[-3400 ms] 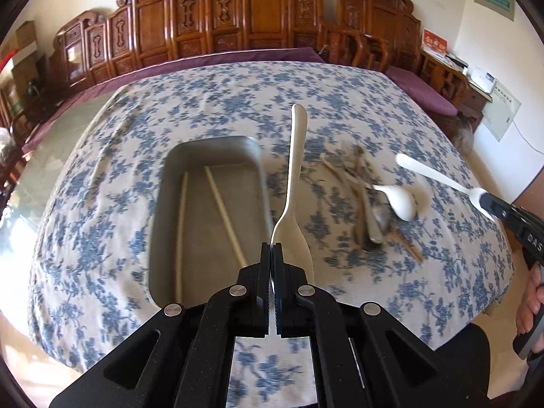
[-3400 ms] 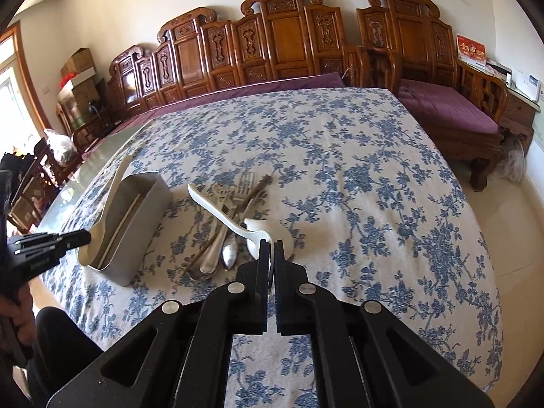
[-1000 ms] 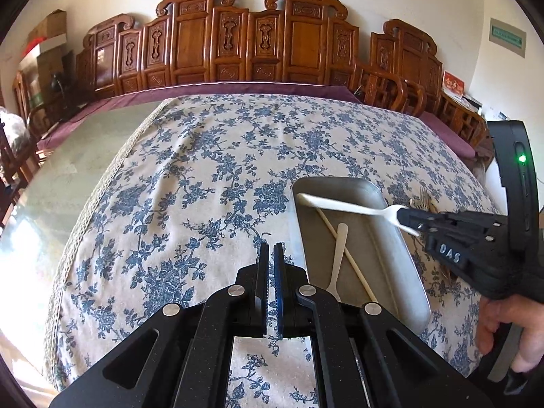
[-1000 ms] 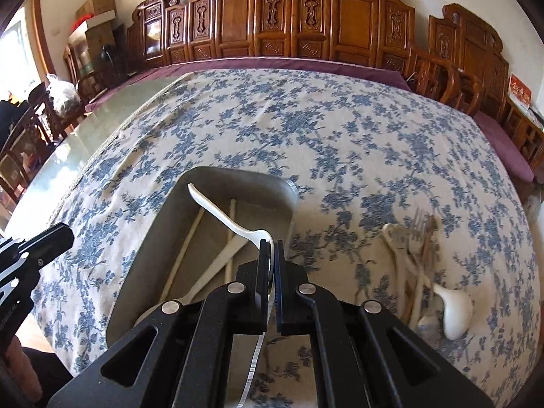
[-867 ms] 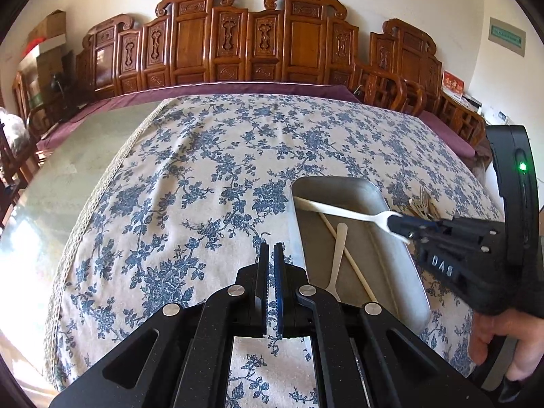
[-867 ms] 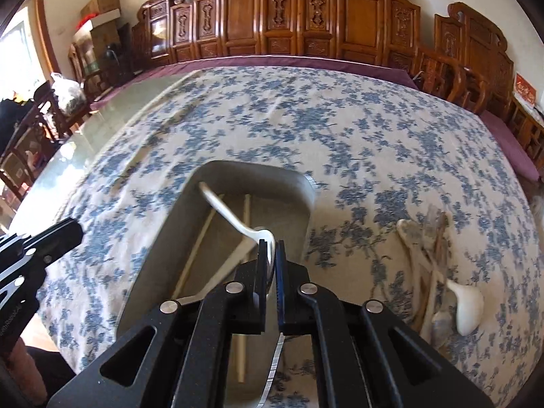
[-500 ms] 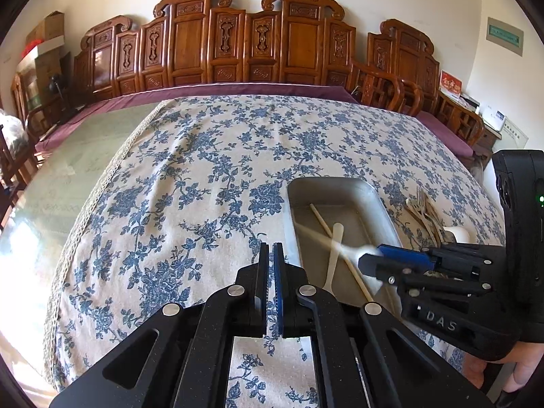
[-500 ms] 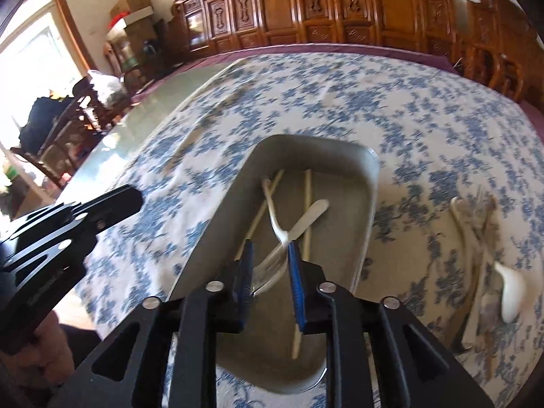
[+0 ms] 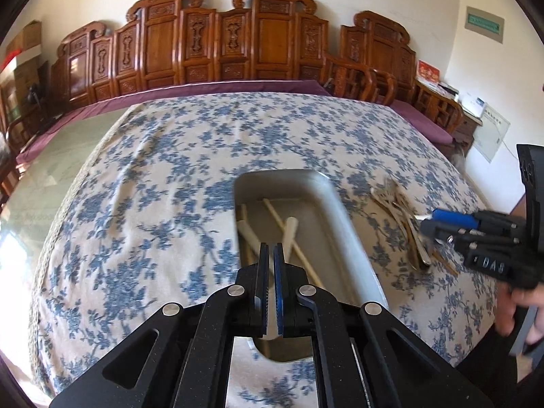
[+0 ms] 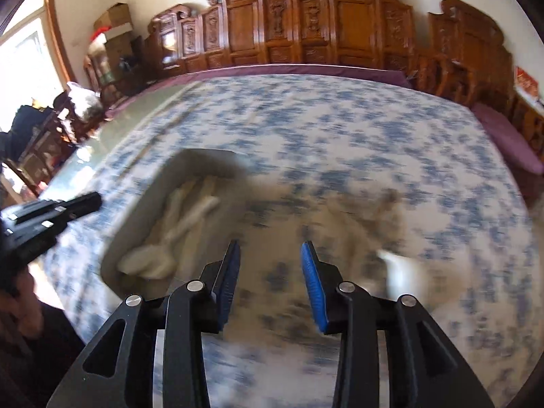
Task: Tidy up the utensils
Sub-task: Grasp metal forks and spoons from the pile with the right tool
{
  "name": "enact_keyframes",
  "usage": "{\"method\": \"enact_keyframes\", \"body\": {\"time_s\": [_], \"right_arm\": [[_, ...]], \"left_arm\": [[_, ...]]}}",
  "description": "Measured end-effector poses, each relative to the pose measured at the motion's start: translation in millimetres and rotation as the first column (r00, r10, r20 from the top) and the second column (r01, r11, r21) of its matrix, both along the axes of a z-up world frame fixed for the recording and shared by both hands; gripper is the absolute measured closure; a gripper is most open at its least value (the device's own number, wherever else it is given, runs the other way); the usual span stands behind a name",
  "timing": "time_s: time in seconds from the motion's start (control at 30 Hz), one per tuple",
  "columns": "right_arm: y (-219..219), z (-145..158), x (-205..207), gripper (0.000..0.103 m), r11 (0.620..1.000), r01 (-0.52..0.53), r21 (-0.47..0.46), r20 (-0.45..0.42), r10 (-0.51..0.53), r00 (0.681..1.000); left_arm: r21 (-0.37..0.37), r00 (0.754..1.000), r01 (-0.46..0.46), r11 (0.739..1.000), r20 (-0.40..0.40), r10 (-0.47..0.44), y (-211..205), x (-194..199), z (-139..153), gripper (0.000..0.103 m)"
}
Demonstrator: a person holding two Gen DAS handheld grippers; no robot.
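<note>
A grey metal tray (image 9: 343, 224) sits on the blue-flowered tablecloth and holds two white spoons (image 9: 290, 234) and chopsticks (image 9: 277, 219). In the blurred right wrist view the tray (image 10: 136, 227) is at lower left with the white spoons (image 10: 159, 255) inside. A pile of loose forks and spoons (image 9: 404, 217) lies right of the tray. My left gripper (image 9: 271, 255) is shut and empty just above the tray's near end. My right gripper (image 10: 270, 255) is open and empty, between the tray and the pile; it also shows in the left wrist view (image 9: 438, 222).
A white ceramic spoon (image 10: 401, 272) lies blurred at the right of the pile. Carved wooden chairs (image 9: 238, 40) line the table's far side. The bare glass tabletop (image 9: 51, 156) shows at the left, beyond the cloth's edge.
My right gripper has opened and let the white spoon drop into the tray, then swung right toward the pile. My left gripper has shifted right, over the tray's near end.
</note>
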State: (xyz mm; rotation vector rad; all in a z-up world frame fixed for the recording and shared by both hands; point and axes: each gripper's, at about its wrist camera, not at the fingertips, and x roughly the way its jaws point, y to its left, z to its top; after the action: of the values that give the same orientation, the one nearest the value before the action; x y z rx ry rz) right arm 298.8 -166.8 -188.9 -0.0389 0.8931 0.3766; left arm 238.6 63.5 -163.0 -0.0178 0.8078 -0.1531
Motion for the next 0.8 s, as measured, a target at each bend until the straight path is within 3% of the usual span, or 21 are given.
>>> {"method": "enact_keyframes", "body": {"time_s": [0.1,0.27,0.5,0.67,0.8], "right_arm": [[-32.4,-3.6,1.8,0.063,0.999,0.043,-0.022,0.001,-0.043,0.999],[-69.0,-7.9,5.9,0.063,0.995,0.090,-0.031,0.016,-0.089,0.996],[-78.4,-27.5,9.9,0.063,0.993,0.116,0.022,0.009,-0.116,0.993],[-61.9,-38.6,14.8,0.064,0.996,0.075,0.056,-0.008,-0.075,0.997],[-48.0,-41.3,25.8,0.078,0.998,0.044,0.054,-0.016,-0.043,0.999]], "left_arm": [[0.001,1.000,0.030,1.000,0.003,-0.030,-16.6,0.5,-0.4,0.085],[0.013,0.996,0.084,0.996,0.006,-0.084,-42.8,-2.1,-2.9,0.072],[0.023,0.992,0.127,0.992,-0.022,-0.126,-69.0,-2.9,-10.7,0.072],[0.036,0.989,0.144,0.989,-0.031,-0.142,-85.3,-2.7,-15.6,0.072],[0.029,0.986,0.162,0.986,-0.035,-0.161,-96.7,-2.6,-18.0,0.072]]}}
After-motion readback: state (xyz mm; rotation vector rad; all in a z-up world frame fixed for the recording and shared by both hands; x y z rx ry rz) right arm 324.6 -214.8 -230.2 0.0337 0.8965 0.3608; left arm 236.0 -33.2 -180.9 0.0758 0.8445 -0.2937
